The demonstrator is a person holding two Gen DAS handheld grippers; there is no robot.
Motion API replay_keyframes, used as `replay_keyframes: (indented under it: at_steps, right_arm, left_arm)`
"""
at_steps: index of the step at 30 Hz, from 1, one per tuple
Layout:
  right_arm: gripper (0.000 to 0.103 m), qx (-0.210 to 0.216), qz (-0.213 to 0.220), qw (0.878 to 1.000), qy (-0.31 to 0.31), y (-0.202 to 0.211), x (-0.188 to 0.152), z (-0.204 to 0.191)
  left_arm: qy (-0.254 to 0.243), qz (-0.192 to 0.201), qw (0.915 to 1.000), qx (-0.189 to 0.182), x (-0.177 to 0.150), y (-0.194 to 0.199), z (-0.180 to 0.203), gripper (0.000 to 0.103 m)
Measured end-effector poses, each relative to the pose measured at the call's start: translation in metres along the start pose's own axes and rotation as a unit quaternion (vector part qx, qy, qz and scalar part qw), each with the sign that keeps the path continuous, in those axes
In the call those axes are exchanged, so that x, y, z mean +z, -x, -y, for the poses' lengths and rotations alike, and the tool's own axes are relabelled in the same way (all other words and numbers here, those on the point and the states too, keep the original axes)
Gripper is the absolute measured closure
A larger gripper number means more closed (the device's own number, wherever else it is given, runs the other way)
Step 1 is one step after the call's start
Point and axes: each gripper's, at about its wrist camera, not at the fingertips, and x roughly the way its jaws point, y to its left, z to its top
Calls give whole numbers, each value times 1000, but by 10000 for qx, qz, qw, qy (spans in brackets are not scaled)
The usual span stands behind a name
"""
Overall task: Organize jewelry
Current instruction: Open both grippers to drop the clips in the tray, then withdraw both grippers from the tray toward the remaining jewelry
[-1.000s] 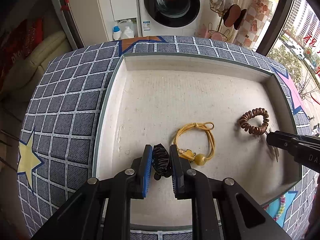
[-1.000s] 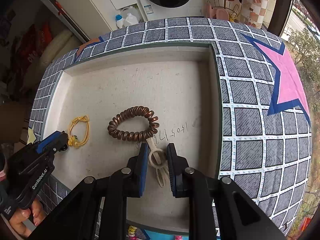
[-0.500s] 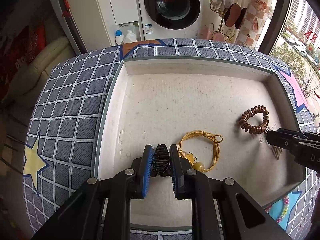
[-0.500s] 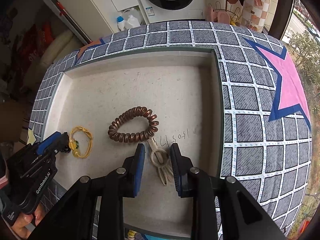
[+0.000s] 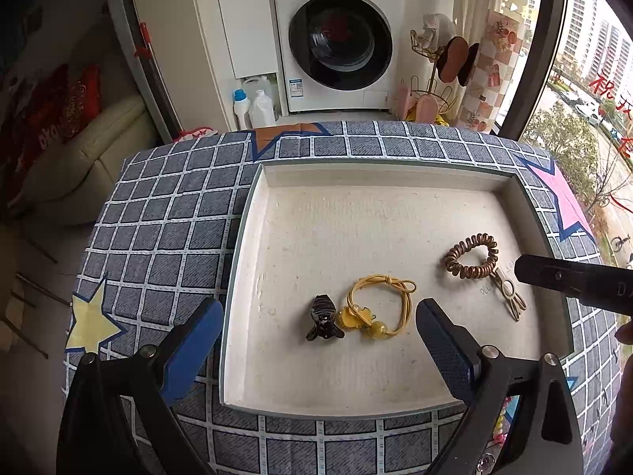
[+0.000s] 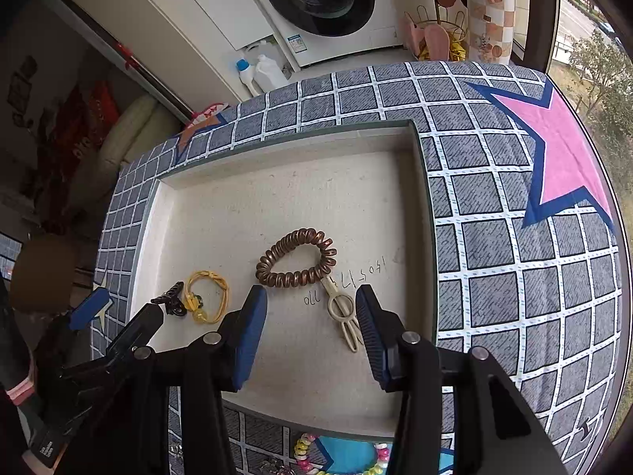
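Observation:
A shallow white tray (image 5: 253, 237) (image 6: 419, 206) sits on a grey checked cloth. In it lie a black claw clip (image 5: 323, 318) (image 6: 171, 300), a yellow hair tie with beads (image 5: 378, 308) (image 6: 207, 296), a brown spiral hair tie (image 5: 470, 256) (image 6: 296, 263) and a cream hair clip (image 5: 509, 293) (image 6: 343, 314). My left gripper (image 5: 318, 344) is open and empty, just in front of the black clip. My right gripper (image 6: 310, 324) is open and empty, its fingers either side of the cream clip's near end.
A colourful bead bracelet (image 6: 340, 457) lies on the cloth by the tray's near edge. A washing machine (image 5: 336, 35), bottles (image 5: 253, 105) and a shoe rack (image 5: 439, 79) stand beyond the table. A sofa (image 5: 79, 150) is at the left.
My left gripper opened and let go of the black claw clip, which now lies beside the yellow tie. My right gripper opened off the cream clip. Both pulled back and up.

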Motion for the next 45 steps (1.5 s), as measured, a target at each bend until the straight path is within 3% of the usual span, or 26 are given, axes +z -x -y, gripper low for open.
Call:
replay_keyframes:
  at_steps: [6,8,10,17,29,45]
  right_arm:
    - [30,203,173,9996,-34,23,-11,-12]
    - [29,273,208,9994,-65,30,-17,-15]
    - [19,306,240,9992,-83,37,-24,-18]
    - [18,420,118,9990,-63,52,-63,-25]
    - [18,122,-274,9994,-193,64,-138,-28]
    - [18,-318,-952,9944,-319,45,-227,-37]
  left_arm:
    - [-18,139,9999,42,-17,31,-12,0]
    - [2,112,9999,31,-24,39,-19,0]
    - [16,59,10000,43,-32,45,-25,0]
    - [6,-199,9996,215,-72,60,-46,0]
    - [27,-854,9962,172,-143,59,-56,0]
    - [148,-1295,9915,32,-167,33,-57,0]
